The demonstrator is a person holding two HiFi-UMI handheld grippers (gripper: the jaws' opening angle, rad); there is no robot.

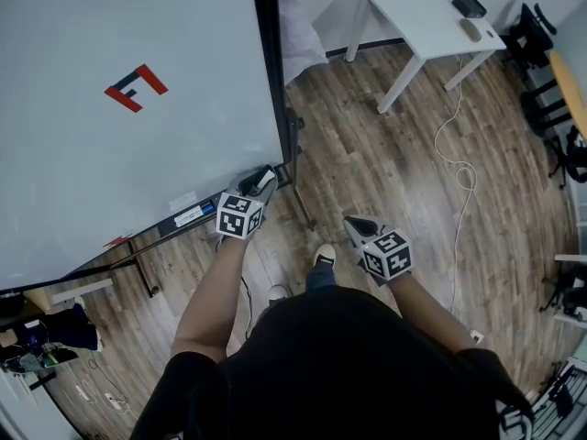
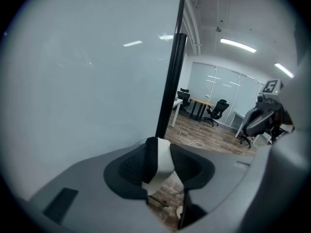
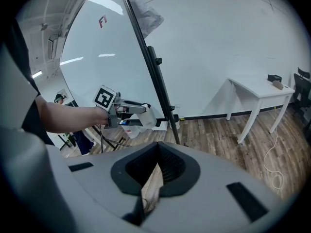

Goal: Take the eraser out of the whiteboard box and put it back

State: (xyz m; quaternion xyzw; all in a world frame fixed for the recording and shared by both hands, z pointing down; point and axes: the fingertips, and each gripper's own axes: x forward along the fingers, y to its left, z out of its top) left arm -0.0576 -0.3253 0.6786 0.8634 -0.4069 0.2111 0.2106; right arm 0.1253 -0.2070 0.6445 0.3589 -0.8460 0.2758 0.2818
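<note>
The eraser [image 2: 158, 161] is clamped between the jaws of the left gripper [image 1: 260, 182], at the lower right corner of the whiteboard [image 1: 110, 154], near its box [image 1: 160, 229]. The right gripper [image 1: 359, 226] is held clear of the whiteboard, jaws closed on nothing

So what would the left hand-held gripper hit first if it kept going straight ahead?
Probably the whiteboard surface, just inside its black right edge; the eraser in its jaws would touch first. Depth is unclear.

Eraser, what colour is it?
White with a black side; the eraser shows best in the left gripper view.
</note>
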